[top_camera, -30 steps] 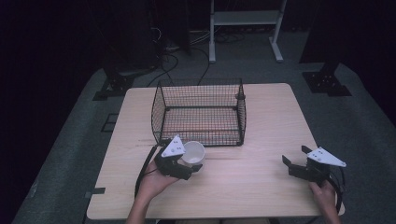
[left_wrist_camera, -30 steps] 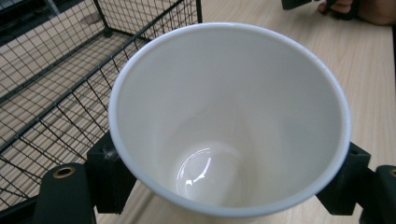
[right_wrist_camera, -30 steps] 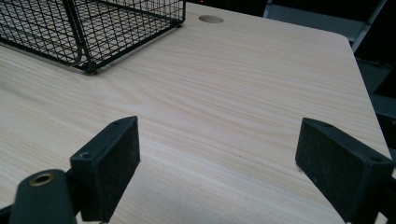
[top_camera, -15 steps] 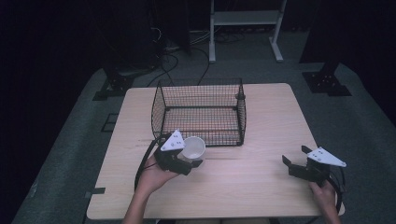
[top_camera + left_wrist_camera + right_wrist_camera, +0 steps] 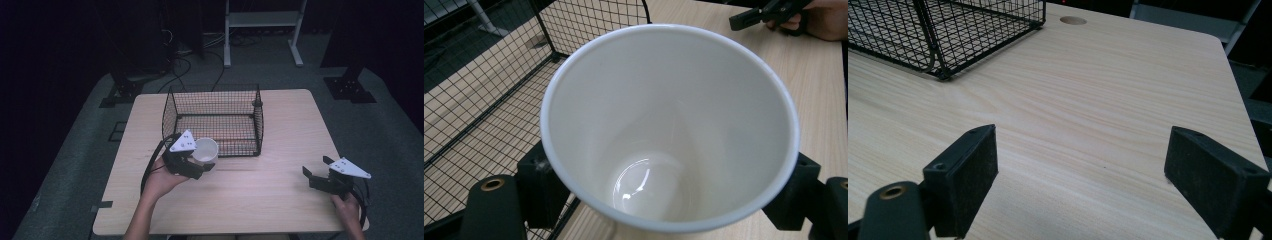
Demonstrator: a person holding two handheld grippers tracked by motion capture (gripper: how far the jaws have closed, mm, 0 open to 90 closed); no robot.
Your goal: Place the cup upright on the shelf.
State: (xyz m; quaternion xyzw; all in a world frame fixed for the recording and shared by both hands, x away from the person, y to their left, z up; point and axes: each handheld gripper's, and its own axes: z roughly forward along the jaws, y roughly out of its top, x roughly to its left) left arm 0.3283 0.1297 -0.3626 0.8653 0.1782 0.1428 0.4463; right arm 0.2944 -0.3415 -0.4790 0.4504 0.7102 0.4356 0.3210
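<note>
A white cup (image 5: 206, 150) is held off the table in my left gripper (image 5: 196, 161), just in front of the black wire basket (image 5: 215, 120) and near its front left corner. In the left gripper view the cup (image 5: 669, 130) faces me mouth first, empty inside, with the black jaws pressed on its two sides. My right gripper (image 5: 316, 170) rests near the table's front right corner, and in the right gripper view its jaws stand wide open over bare wood with nothing between them (image 5: 1083, 175).
The basket (image 5: 948, 30) stands open-topped and empty at the middle back of the light wooden table (image 5: 280, 200). A small round hole (image 5: 1073, 20) lies in the tabletop beyond the right gripper. Dark floor, cables and stand legs surround the table.
My left gripper has lifted the cup and carried it a little up and toward the basket's front. The right gripper has stayed where it was.
</note>
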